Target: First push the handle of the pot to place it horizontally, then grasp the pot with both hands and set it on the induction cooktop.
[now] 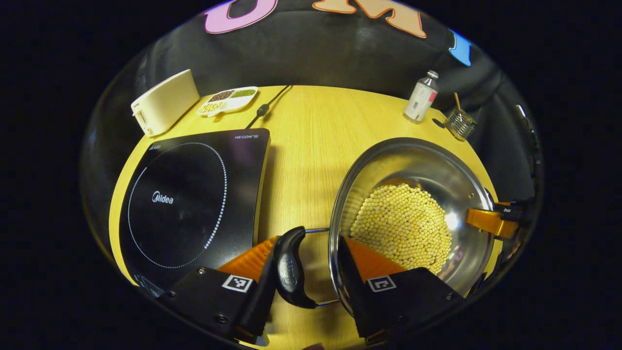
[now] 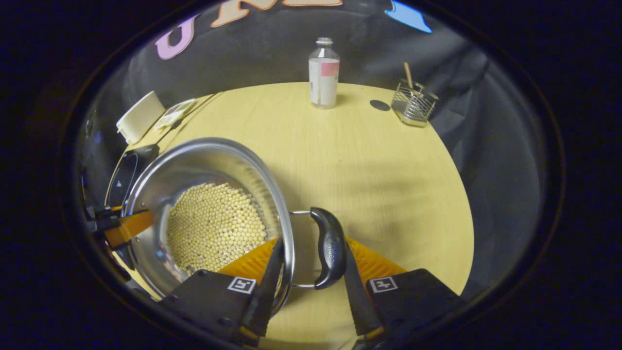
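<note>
In the left gripper view we see the pot, a steel one with pale round beans in its bottom, standing on the yellow wooden table to the right of the black induction cooktop, apart from it and not yet on it. The left gripper is wide open: one finger is beside the dark left handle, on its outer side, and the other finger reaches over the rim into the pot, so the handle and the pot wall lie between the jaws, but we cannot tell whether they press. At the far rim of the pot the other gripper shows, small. In the right gripper view the right gripper stands the same way at the right handle: jaws spread, one finger inside the rim of the pot, one just beside the handle outside. Both handles lie level. Farther back on the table stand a bottle, a wire holder, a white box and a small dish.
</note>
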{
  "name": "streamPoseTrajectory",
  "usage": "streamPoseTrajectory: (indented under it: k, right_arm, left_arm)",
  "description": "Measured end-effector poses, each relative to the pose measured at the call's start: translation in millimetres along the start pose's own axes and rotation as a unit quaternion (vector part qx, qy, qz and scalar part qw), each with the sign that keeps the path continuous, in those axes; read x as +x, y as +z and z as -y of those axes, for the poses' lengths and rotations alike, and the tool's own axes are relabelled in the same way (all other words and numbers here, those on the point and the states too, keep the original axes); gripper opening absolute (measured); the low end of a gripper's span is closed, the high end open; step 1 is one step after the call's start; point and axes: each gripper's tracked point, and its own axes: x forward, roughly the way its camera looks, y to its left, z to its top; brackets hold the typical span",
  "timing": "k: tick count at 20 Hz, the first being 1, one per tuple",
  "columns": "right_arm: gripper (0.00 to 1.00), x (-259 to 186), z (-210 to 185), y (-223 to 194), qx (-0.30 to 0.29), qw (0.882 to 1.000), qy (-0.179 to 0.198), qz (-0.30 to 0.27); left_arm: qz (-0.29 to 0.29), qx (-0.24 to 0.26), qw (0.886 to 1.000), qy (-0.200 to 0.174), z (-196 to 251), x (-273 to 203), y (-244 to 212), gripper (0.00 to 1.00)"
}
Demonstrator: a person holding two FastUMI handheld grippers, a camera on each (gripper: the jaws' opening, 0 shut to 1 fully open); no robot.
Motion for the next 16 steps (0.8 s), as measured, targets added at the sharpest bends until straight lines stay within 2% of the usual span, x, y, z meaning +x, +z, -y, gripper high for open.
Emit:
streamPoseTrajectory:
  k: [3, 4, 5, 6, 7, 8, 9, 10, 11, 12, 16]
  right_arm:
    - [0.63, -3.6, -3.5, -3.3, -0.028, 0.999, -0.006, 0.034]
    - [0.59, -4.1, -3.3, -3.6, -0.025, 0.999, -0.004, 0.034]
    - [0.62, -3.0, -3.1, -3.5, -0.016, 0.999, 0.000, 0.033]
    - [0.59, -2.8, -2.7, -4.5, -0.016, 0.999, 0.001, 0.034]
    - [0.62, -2.9, -2.9, -3.6, -0.022, 0.999, 0.000, 0.036]
    - [0.59, -3.6, -3.3, -3.8, -0.028, 0.999, -0.004, 0.041]
    - [0.62, -3.2, -4.0, -3.5, -0.036, 0.998, -0.007, 0.047]
    - [0.59, -2.0, -4.2, -3.5, -0.042, 0.998, -0.008, 0.052]
    - [0.62, -1.2, -4.0, -2.8, -0.044, 0.998, -0.008, 0.053]
    - [0.59, -2.3, -3.9, -3.7, -0.042, 0.998, -0.008, 0.053]
    - [0.62, -1.5, -4.0, -3.5, -0.044, 0.997, -0.005, 0.061]
  left_arm:
    - [-0.003, 0.007, 1.000, -0.009, 0.7, -0.9, -1.3, 0.69]
    - [0.000, 0.008, 1.000, -0.014, 1.0, 0.4, 0.3, 0.68]
    - [0.000, 0.009, 1.000, -0.019, 1.1, 1.3, 0.0, 0.67]
    - [0.000, 0.011, 1.000, -0.021, 1.5, 0.7, -0.2, 0.67]
    - [-0.002, 0.013, 1.000, -0.020, 0.7, 1.0, -1.3, 0.68]
    - [-0.003, 0.015, 1.000, -0.019, 0.8, 1.1, -1.7, 0.67]
    - [-0.001, 0.016, 1.000, -0.019, 0.8, 1.7, -1.3, 0.67]
    - [0.001, 0.019, 1.000, -0.020, 1.2, 1.5, -1.2, 0.67]
    - [0.003, 0.022, 1.000, -0.021, 1.1, 1.9, -1.7, 0.67]
    - [0.004, 0.024, 0.999, -0.021, 1.2, 1.6, -1.6, 0.67]
    - [0.008, 0.028, 0.999, -0.022, 1.1, 2.5, -1.5, 0.67]
